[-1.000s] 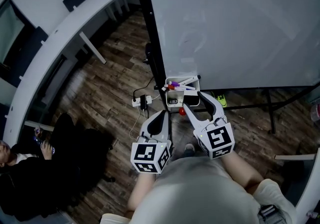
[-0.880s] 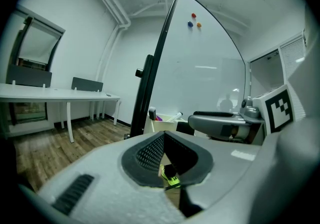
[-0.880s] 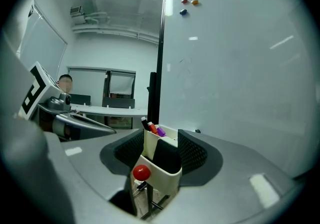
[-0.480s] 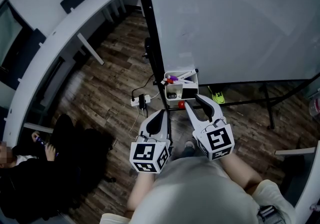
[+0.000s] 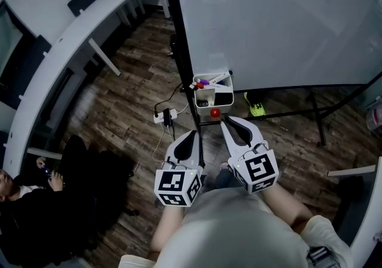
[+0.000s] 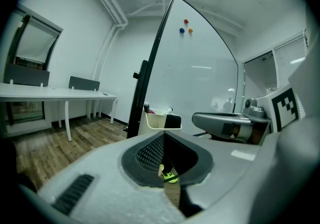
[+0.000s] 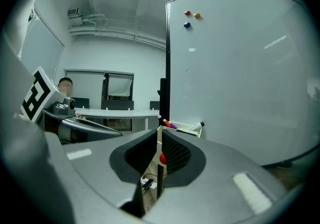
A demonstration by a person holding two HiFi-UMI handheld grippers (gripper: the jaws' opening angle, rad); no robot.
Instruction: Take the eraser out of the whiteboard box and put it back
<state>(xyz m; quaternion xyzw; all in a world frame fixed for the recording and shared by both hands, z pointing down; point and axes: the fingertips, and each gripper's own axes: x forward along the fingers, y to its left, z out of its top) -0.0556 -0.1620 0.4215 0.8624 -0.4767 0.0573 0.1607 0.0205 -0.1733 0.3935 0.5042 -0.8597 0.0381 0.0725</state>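
The white whiteboard box hangs on the board's lower edge, by the black post. It holds markers and the black eraser; a red knob sits just below it. Both grippers are short of the box and hold nothing. My left gripper is shut and points at the post; in its own view the box lies beyond its tips. My right gripper is closing, its jaws nearly together with nothing between them. Its own view shows the box ahead.
The large whiteboard on a black stand fills the right side. A power strip and a green shoe lie on the wooden floor. A long white desk curves along the left, and a person sits at the lower left.
Both grippers have drawn back from the box, which now lies farther ahead. The right gripper's jaws have gone from wide open to nearly together. The left jaws are unchanged.
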